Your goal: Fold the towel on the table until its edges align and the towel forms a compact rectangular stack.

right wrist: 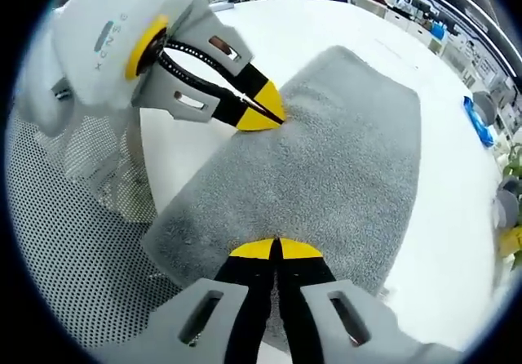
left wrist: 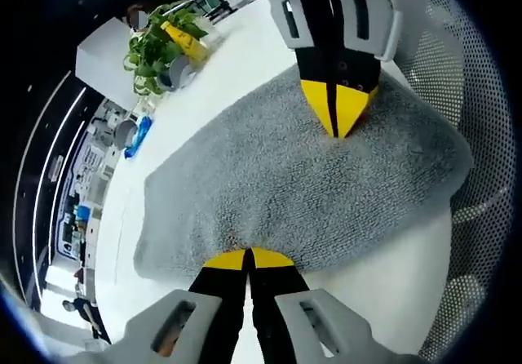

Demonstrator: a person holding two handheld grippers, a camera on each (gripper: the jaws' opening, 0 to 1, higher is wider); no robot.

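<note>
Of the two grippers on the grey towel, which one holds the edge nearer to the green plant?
The left gripper. In its view its shut jaws pinch the towel at the edge toward the plant; the right gripper grips the opposite edge, by the mesh chair.

1. Grey terry towel (left wrist: 302, 193): the edge under the left gripper's yellow-tipped black jaws (left wrist: 248, 259) is hidden by the tips, so can't tell how much cloth is pinched.
2. Same in right gripper view: near edge of the towel (right wrist: 342, 160) is covered by the right gripper's tips (right wrist: 275, 250).
3. Green leafy plant (left wrist: 155, 50) w/ yellow item beside it: too small to identify.
4. Shelf clutter at left edge (left wrist: 81, 209): blurred, unreadable.
</note>
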